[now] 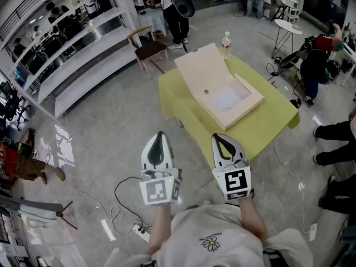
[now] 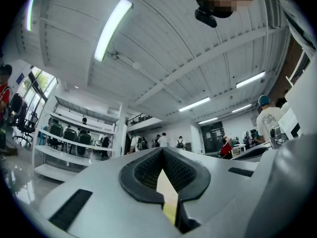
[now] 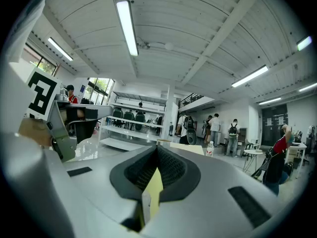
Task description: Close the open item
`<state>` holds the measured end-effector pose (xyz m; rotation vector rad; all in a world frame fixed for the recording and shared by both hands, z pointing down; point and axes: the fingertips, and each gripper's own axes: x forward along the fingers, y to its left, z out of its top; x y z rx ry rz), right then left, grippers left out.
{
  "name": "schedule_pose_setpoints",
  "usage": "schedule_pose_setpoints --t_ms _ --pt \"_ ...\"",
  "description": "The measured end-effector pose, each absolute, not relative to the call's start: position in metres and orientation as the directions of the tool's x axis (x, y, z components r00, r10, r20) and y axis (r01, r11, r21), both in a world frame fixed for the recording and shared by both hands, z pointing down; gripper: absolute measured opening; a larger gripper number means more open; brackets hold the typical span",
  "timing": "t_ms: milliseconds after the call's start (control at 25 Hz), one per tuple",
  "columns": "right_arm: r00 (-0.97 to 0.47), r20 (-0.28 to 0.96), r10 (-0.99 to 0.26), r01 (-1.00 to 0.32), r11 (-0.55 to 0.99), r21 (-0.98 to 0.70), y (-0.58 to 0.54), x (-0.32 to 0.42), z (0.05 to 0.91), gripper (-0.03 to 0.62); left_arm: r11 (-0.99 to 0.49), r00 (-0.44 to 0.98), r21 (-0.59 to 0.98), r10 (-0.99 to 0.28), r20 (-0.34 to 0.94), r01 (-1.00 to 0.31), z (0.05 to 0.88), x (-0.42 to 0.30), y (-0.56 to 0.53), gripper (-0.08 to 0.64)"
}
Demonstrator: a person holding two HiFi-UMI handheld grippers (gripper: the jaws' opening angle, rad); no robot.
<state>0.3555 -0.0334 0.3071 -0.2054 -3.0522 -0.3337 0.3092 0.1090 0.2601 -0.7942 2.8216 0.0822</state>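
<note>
An open pale box (image 1: 231,102) lies on a table covered with a yellow cloth (image 1: 270,121). Its flat lid (image 1: 201,68) is swung back toward the far left and has a small round hole. Both grippers are held close to my body, short of the table and well apart from the box. The left gripper (image 1: 160,133) points forward over the floor, its jaws together with nothing between them. The right gripper (image 1: 221,136) hovers near the table's near corner, shut and empty too. In the right gripper view the lid (image 3: 187,148) shows just beyond the closed jaws (image 3: 157,147).
A water bottle (image 1: 226,44) stands on the table's far edge behind the lid. A wooden chair (image 1: 149,48) and long white shelves (image 1: 78,54) are at the far left. Cables and a power strip (image 1: 130,207) lie on the floor. People stand at the right.
</note>
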Motion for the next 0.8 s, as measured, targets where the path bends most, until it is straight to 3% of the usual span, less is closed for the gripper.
schedule_pose_setpoints --t_ms 360,800 --pt "-0.979 0.111 0.169 0.189 0.961 0.203 -0.028 0.354 0.320 0.012 0.860 -0.844 0.062 -0.479 -0.240 -0.506 0.264 0.302 0.124 0.014" --pt "-0.917 0.172 0.361 0.387 0.910 0.152 0.024 0.350 0.341 0.012 0.916 -0.892 0.060 -0.369 -0.259 -0.397 0.263 0.300 0.171 0.014"
